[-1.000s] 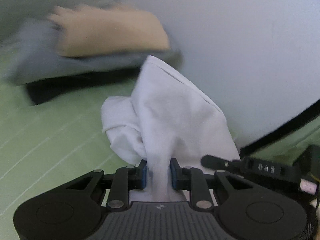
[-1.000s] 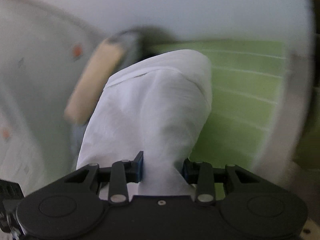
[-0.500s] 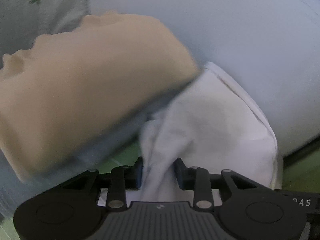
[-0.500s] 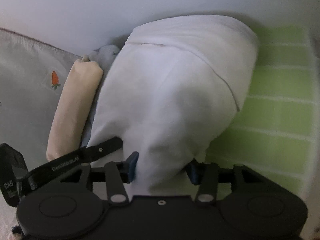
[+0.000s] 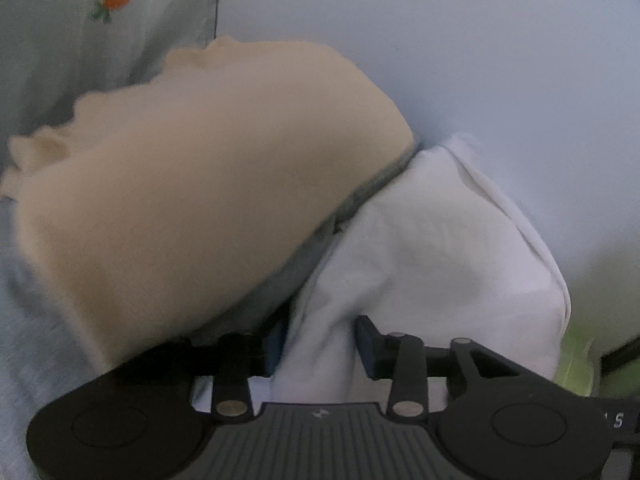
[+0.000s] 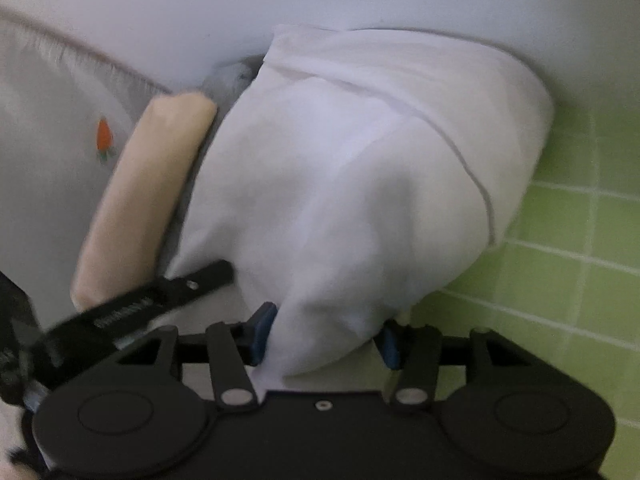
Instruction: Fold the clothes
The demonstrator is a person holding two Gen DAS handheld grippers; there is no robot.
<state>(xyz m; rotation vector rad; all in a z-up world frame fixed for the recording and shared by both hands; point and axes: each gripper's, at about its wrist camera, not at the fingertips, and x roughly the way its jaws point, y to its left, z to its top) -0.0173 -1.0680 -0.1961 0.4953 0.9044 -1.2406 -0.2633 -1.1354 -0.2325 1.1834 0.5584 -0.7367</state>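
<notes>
Placing seems the step in hand: white garment (image 6: 360,184), bundled against the beige (image 5: 208,192) and grey (image 5: 296,264) pile, sits between both grippers' (image 5: 318,346) (image 6: 324,330) half-spread fingers; whether pinched or loose, I cannot tell.

Count on inspection: one white garment (image 6: 360,184), bunched; one beige folded garment (image 5: 192,200); one grey garment (image 5: 304,264) seen only as an edge beneath the beige one, making three pieces of clothing in all. Two grippers are present, one left gripper (image 5: 320,346) and one right gripper (image 6: 324,334), each with two fingers (blue pads on the inner faces). One pale pillow (image 6: 52,140) carries a single orange carrot motif (image 6: 105,136), and there is one green checked sheet (image 6: 568,280) and one white wall (image 5: 440,40).
</notes>
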